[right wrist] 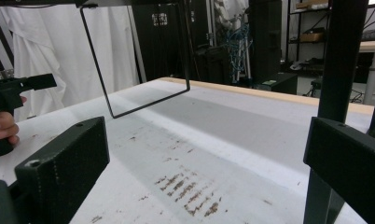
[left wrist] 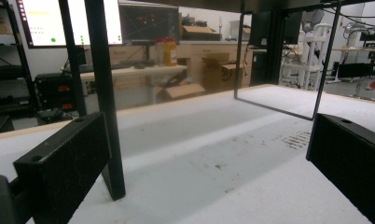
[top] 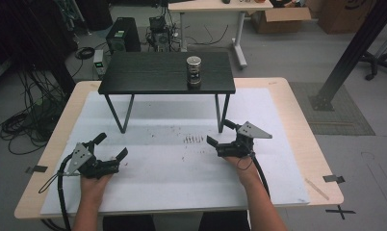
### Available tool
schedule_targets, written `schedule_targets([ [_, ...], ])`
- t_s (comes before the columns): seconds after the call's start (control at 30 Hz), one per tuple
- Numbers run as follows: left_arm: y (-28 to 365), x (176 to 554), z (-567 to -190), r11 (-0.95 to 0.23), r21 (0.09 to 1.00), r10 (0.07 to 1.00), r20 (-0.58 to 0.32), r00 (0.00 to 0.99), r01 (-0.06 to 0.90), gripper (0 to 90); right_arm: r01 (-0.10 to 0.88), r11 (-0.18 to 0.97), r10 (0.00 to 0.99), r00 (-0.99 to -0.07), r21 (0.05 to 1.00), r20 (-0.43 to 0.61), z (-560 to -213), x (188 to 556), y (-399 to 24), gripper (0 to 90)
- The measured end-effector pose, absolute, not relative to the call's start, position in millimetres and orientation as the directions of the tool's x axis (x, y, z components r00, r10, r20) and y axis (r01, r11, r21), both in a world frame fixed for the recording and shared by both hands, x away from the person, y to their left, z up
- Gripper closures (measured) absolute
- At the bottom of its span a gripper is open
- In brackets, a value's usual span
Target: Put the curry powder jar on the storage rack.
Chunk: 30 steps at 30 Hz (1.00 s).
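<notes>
Metal cylindrical can (top: 194, 70) sitting untouched on small black table (top: 134, 77) | I'm resting both grippers, left (top: 111, 153), right (top: 222, 135), wide apart, empty | grasp pending

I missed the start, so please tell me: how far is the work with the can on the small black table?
Nothing looks done yet. The can stands upright on the small black table, toward its right side, untouched. In hand: nothing; the left gripper and right gripper both rest open on the white mat, in front of the table. What is left seems to be the whole job: reaching up to the can and grasping it.
</notes>
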<state>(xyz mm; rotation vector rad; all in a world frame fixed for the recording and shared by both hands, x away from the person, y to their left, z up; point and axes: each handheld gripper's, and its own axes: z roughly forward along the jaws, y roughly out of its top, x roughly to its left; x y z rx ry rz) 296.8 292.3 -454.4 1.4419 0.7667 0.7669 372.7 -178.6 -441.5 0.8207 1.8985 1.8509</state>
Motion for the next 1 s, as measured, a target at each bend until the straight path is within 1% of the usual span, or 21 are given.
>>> schedule_targets([
  [0.2, 292.3, 296.8, -454.4, -0.009, 1.0, 0.832, 0.005, 0.555, 0.004, 0.2, 0.161, -0.025, 0.633, -0.762, 0.987, 0.14, -449.6, 370.4, -177.9, 0.0],
  [0.4, 292.2, 296.7, -454.4, -0.009, 1.0, 0.832, 0.006, 0.555, 0.004, 0.2, 0.131, -0.043, 0.638, -0.76, 0.99, 0.128, -452.2, 366.4, -179.3, 0.0],
  [0.43, 292.2, 296.7, -454.4, -0.01, 1.0, 0.832, 0.006, 0.555, 0.004, 0.2, 0.102, -0.036, 0.639, -0.763, 0.994, 0.101, -452.8, 364.0, -178.8, 0.0],
  [0.5, 292.3, 296.8, -454.4, -0.007, 1.0, 0.832, 0.002, 0.555, 0.005, 0.2, 0.083, -0.03, 0.638, -0.766, 0.996, 0.083, -453.1, 361.8, -178.2, 0.0],
  [0.6, 292.3, 296.6, -454.5, -0.008, 1.0, 0.832, 0.004, 0.555, 0.005, 0.2, -0.007, 0.003, 0.64, -0.769, 1.0, -0.008, -454.6, 352.8, -174.8, 0.0],
  [1.0, 292.3, 296.8, -454.5, -0.006, 1.0, 0.833, 0.002, 0.554, 0.006, 0.2, -0.016, 0.0, 0.641, -0.767, 1.0, -0.012, -455.0, 351.7, -175.1, 0.0],
])
